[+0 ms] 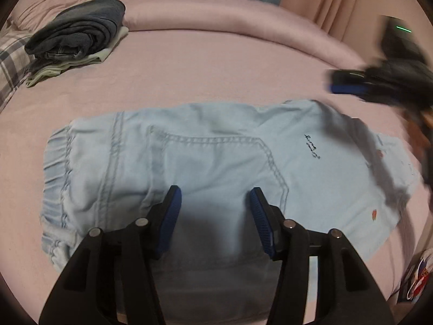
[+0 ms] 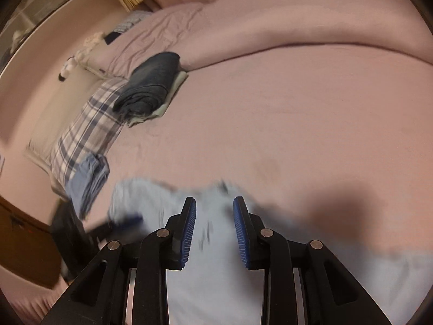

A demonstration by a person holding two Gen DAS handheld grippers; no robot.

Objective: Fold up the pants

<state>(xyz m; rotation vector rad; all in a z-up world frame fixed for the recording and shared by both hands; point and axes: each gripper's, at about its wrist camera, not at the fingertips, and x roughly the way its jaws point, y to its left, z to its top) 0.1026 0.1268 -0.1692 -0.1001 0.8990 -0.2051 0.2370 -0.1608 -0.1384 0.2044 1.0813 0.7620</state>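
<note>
Light blue denim pants (image 1: 189,162) lie folded flat on the pink bed sheet (image 1: 216,75), elastic waistband at the left, a back pocket seam and small dark script facing up. My left gripper (image 1: 215,192) hovers over their near edge, jaws apart, nothing between the blue pads. In the right wrist view the pants (image 2: 216,270) are blurred beneath my right gripper (image 2: 214,200), which is open with only cloth below it. The right gripper (image 1: 349,84) also shows as a dark blur at the right, above the bed beyond the pants' far right end.
A stack of folded dark jeans (image 1: 78,35) on a pale green garment sits at the back left beside a plaid pillow (image 2: 86,130). A folded blue cloth (image 2: 89,181) lies near the pillow. A rolled pink duvet (image 1: 216,10) lines the far side.
</note>
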